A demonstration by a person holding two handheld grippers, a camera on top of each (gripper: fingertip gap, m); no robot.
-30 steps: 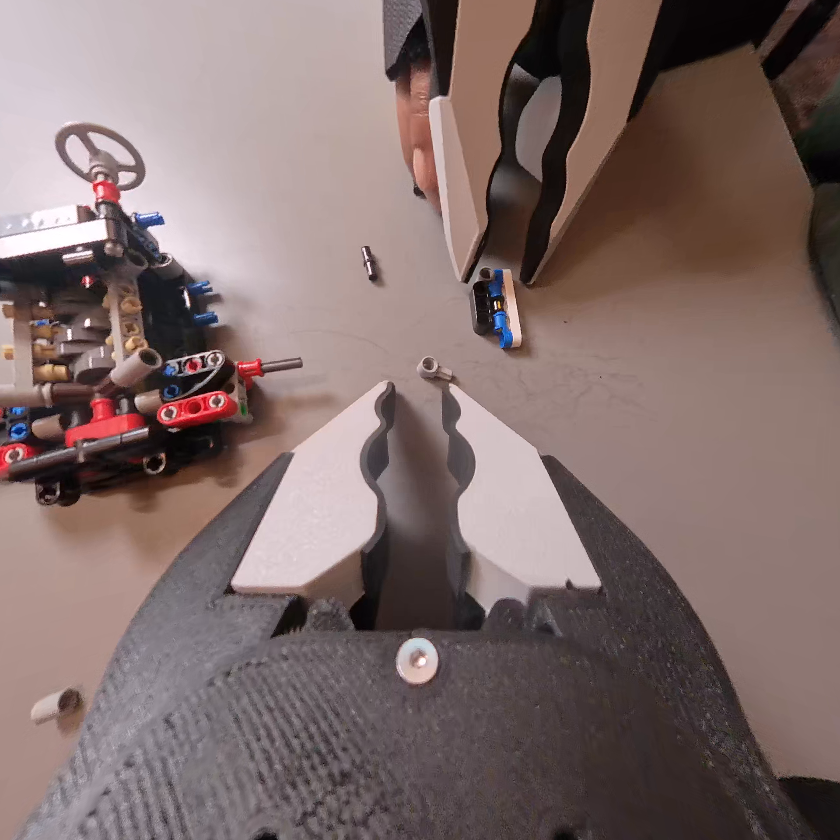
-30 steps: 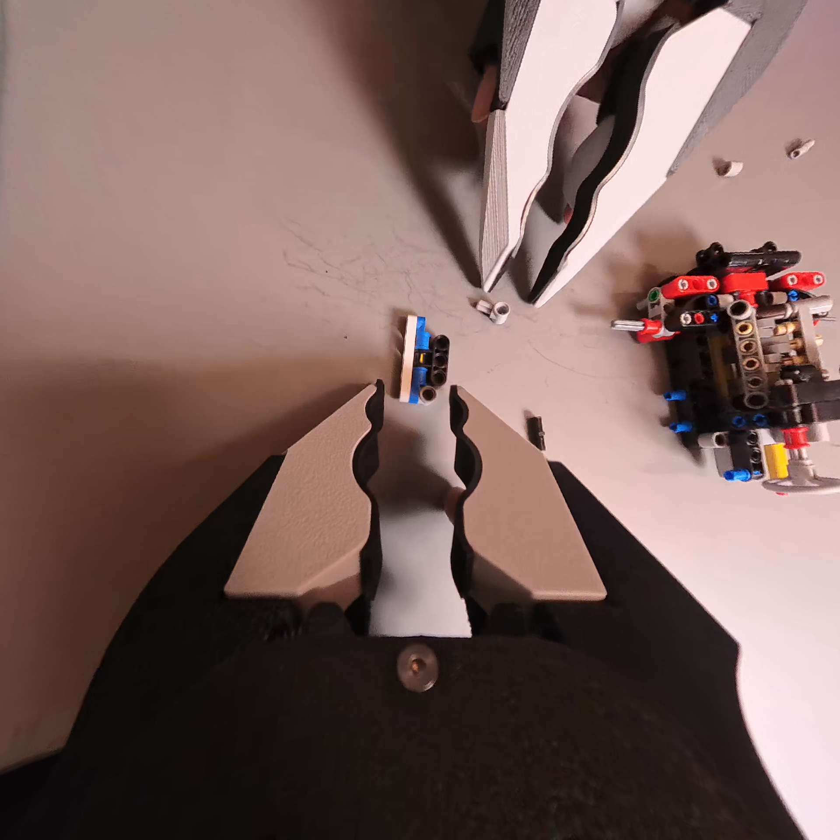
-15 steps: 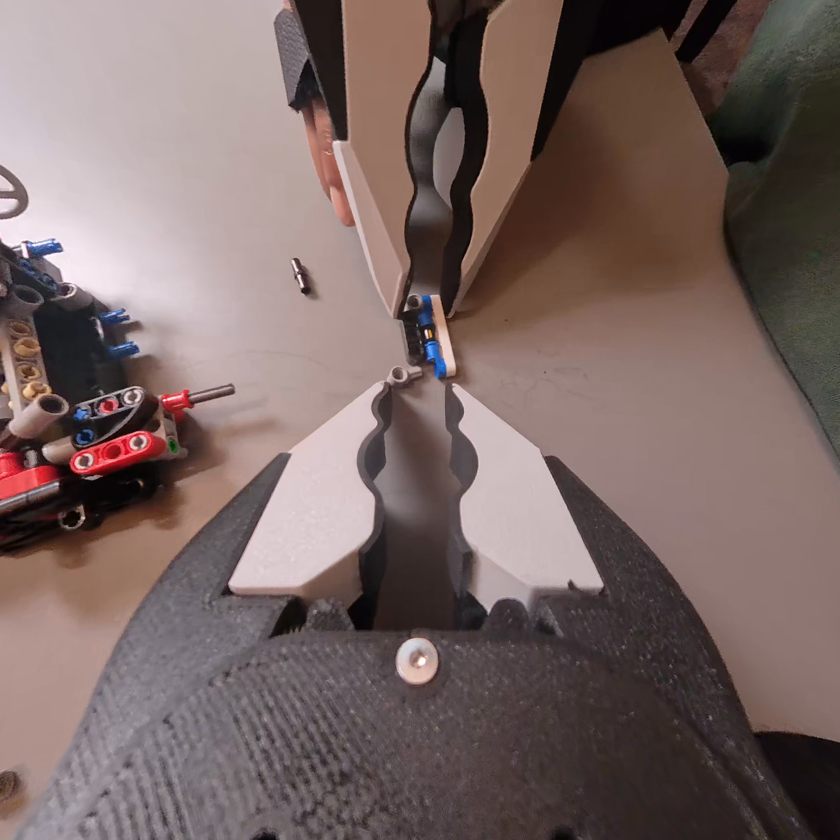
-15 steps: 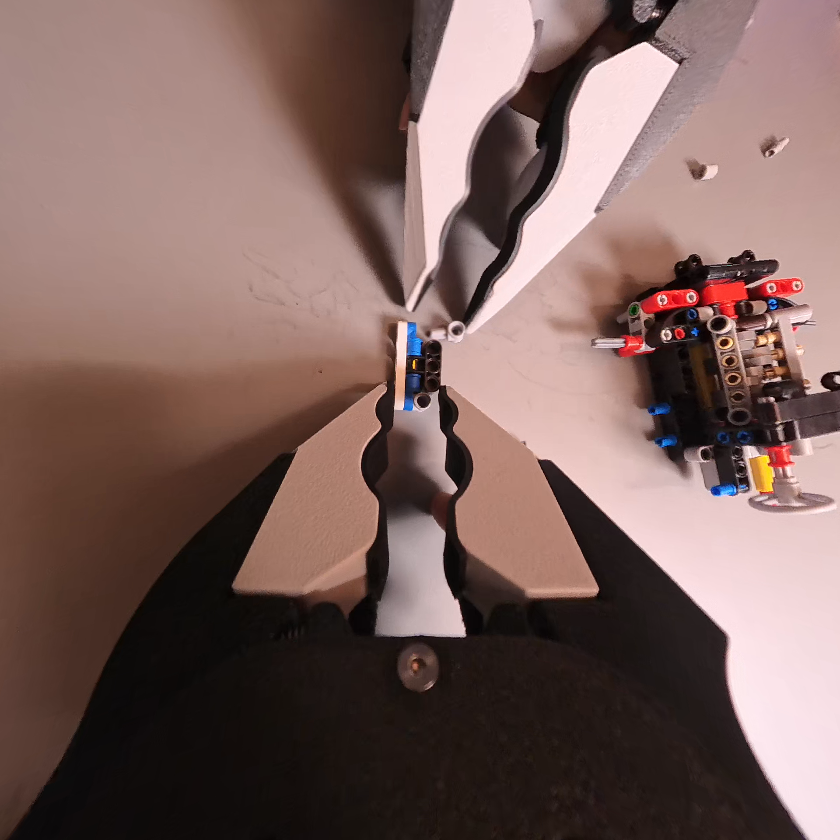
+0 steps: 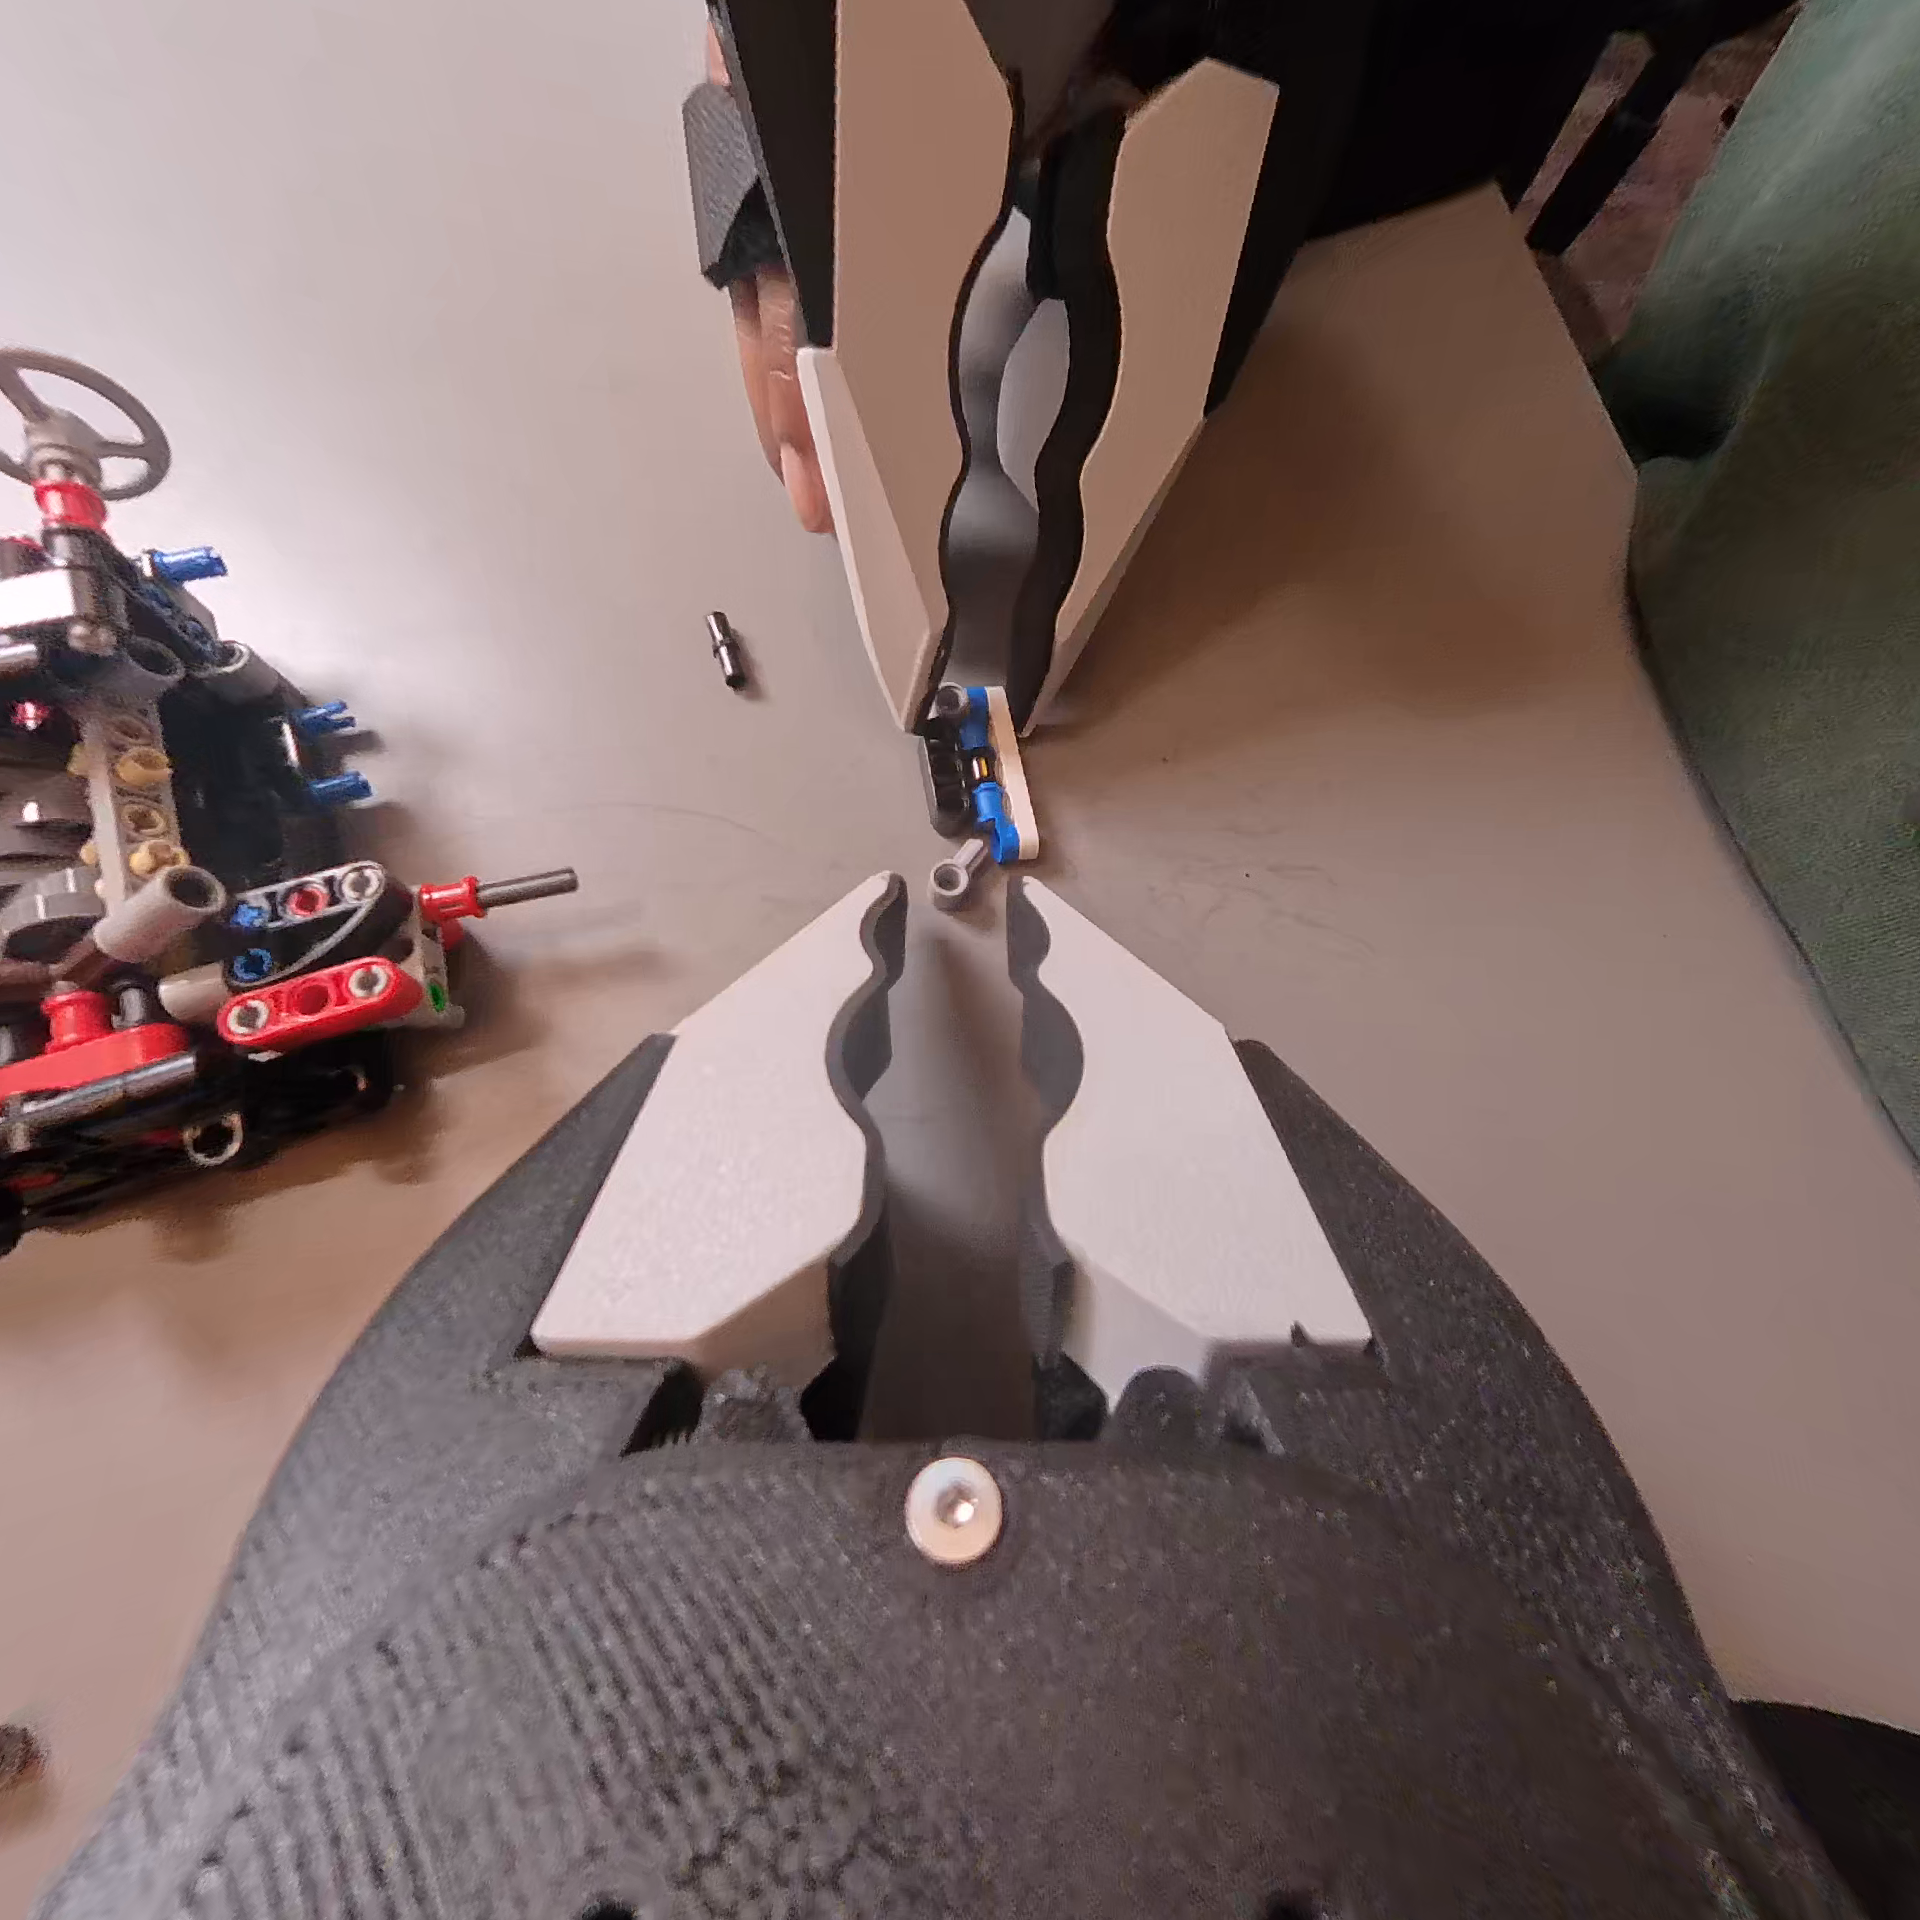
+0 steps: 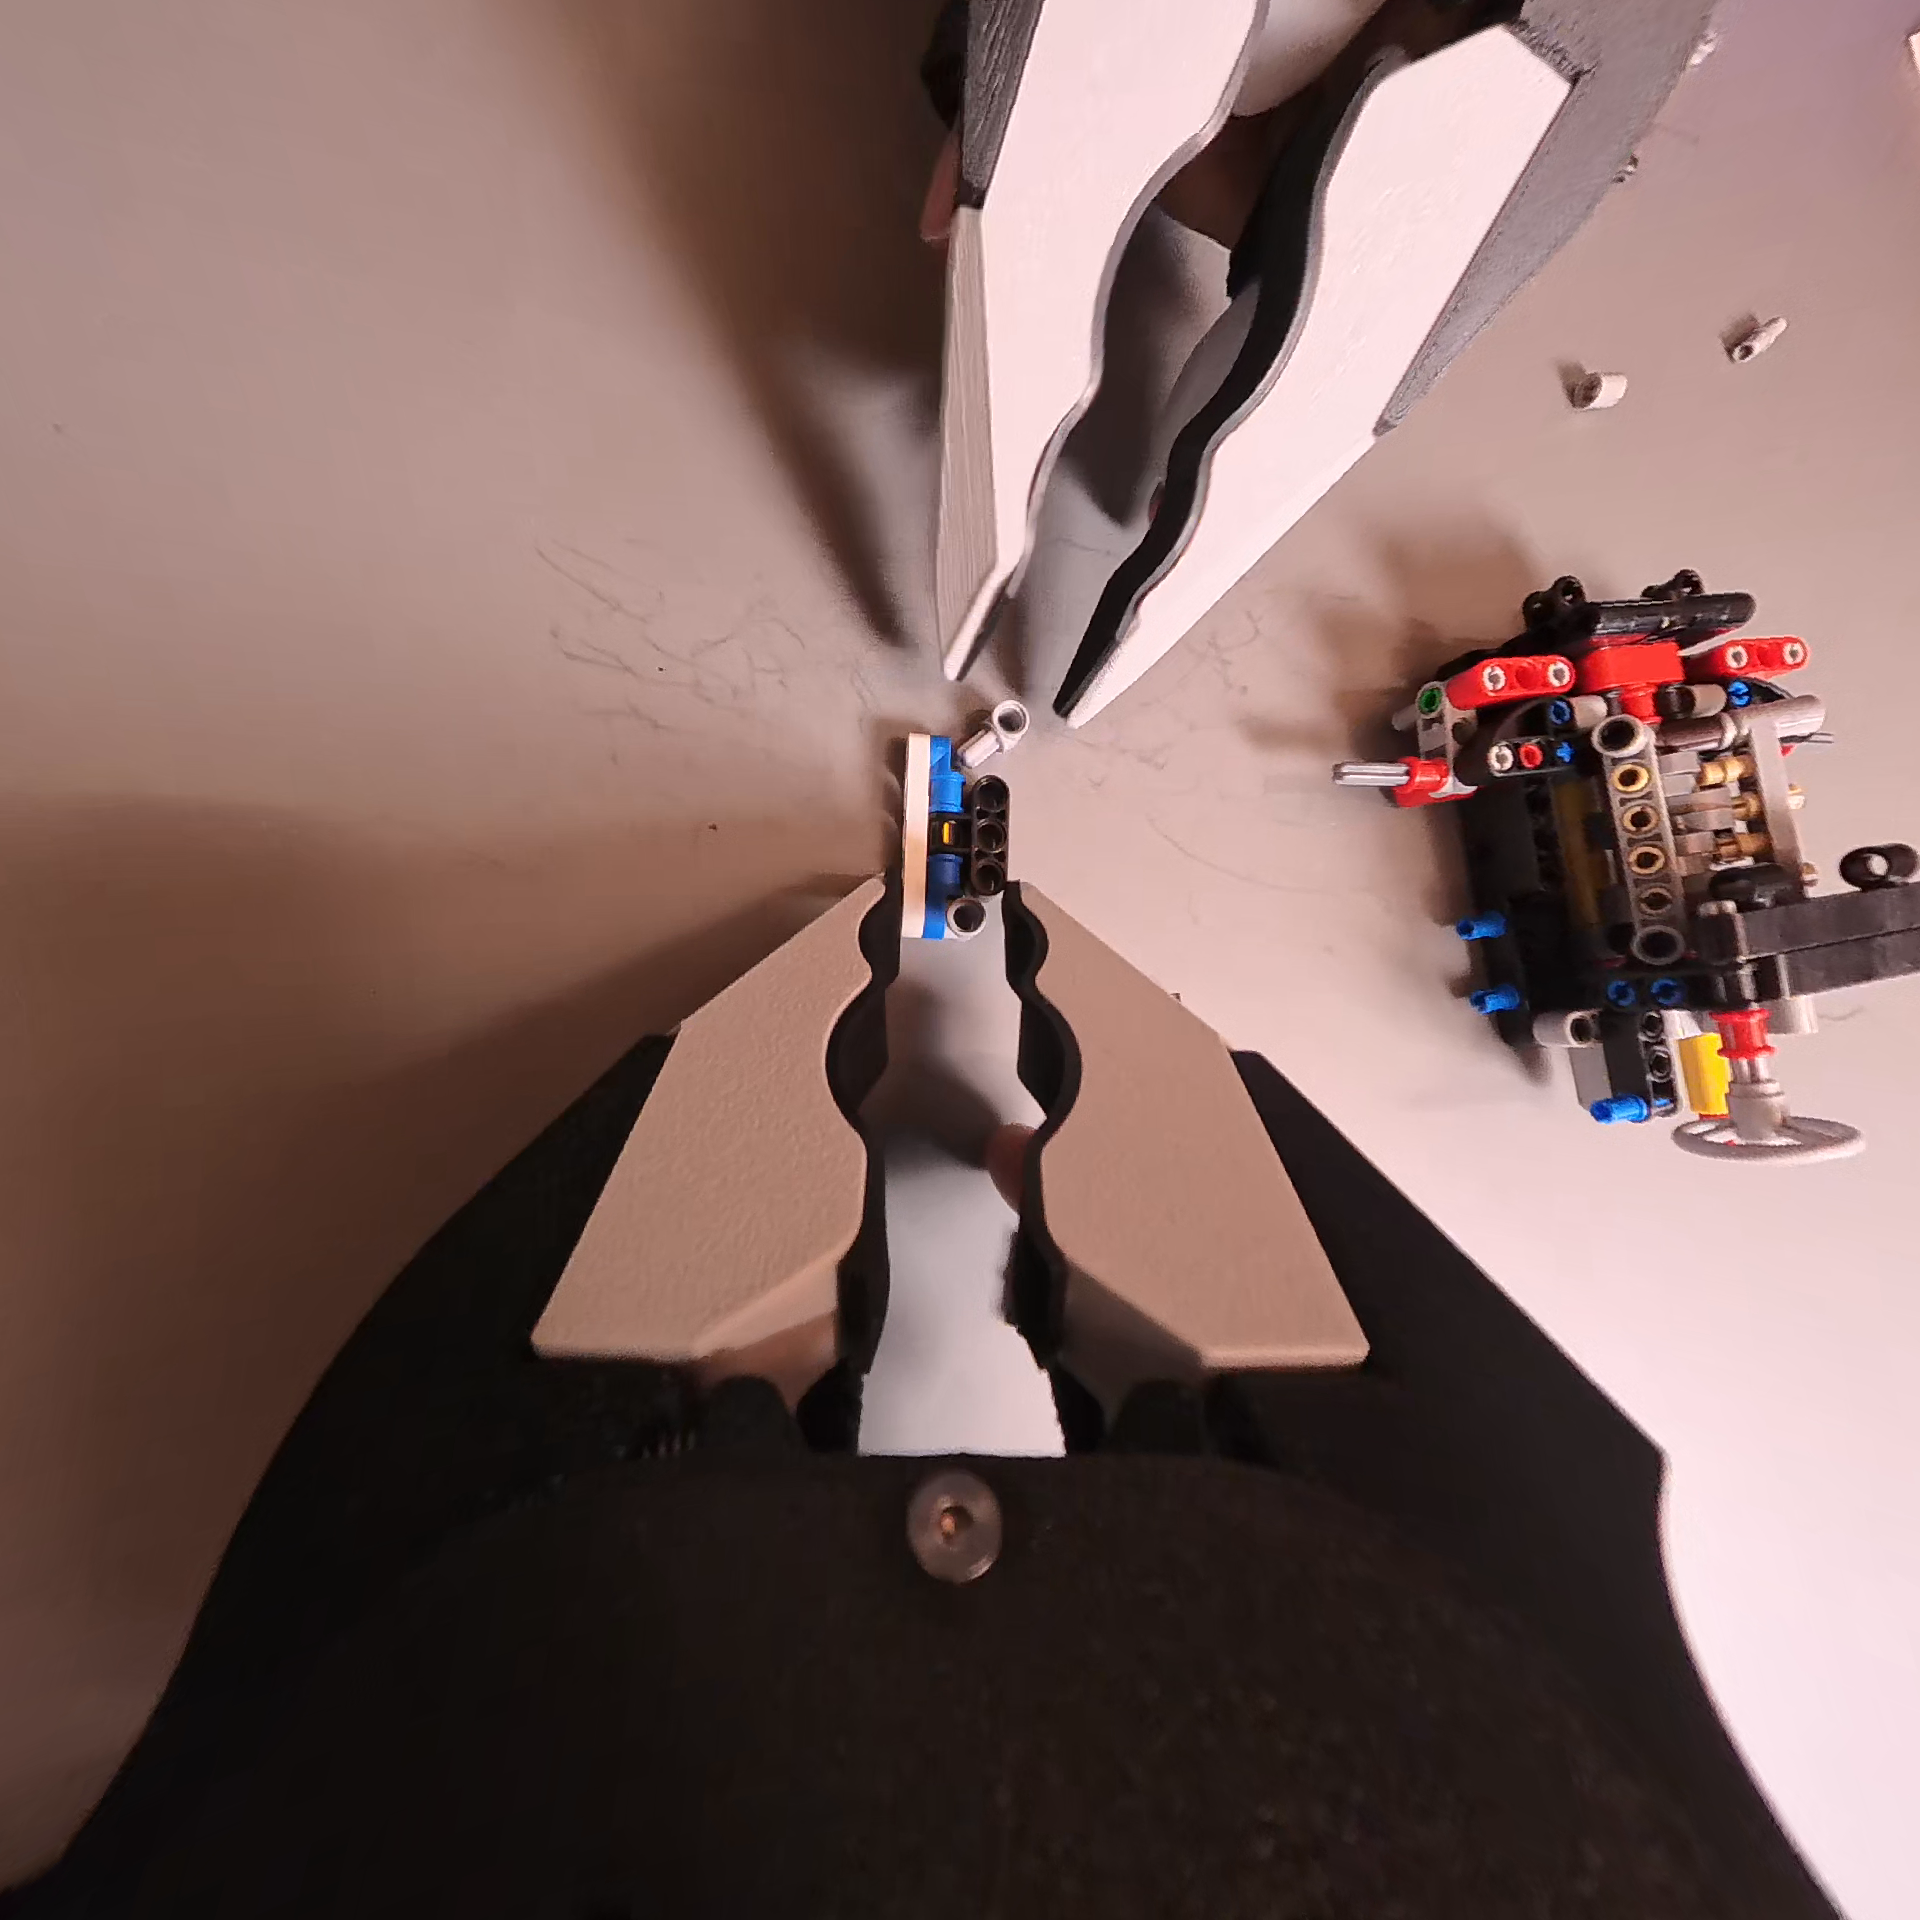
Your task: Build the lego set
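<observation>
A small sub-assembly (image 5: 977, 774) of a white beam, blue pins and a black beam lies on the tan table (image 5: 1299, 935). My right gripper (image 6: 948, 899) is open, its jaws straddling the near end of the sub-assembly (image 6: 951, 831). It shows opposite in the left wrist view (image 5: 977, 717). A small grey connector (image 5: 958, 875) lies just in front of my open, empty left gripper (image 5: 954, 906). In the right wrist view the connector (image 6: 995, 727) lies below the left gripper's tips (image 6: 1016, 686). The part-built model (image 5: 156, 883) stands to the left.
A loose black pin (image 5: 727, 651) lies between the model and the grippers. The model (image 6: 1642, 831) sits at the right of the right wrist view, with two small grey pieces (image 6: 1595, 387) beyond it. A green cloth (image 5: 1787, 520) lies past the table's right edge. My left and right fingertips are right by each other.
My left gripper has shifted so the grey connector now lies centred in front of its tips, and the connector has turned. My right gripper closed in around the sub-assembly's end and stays there.
</observation>
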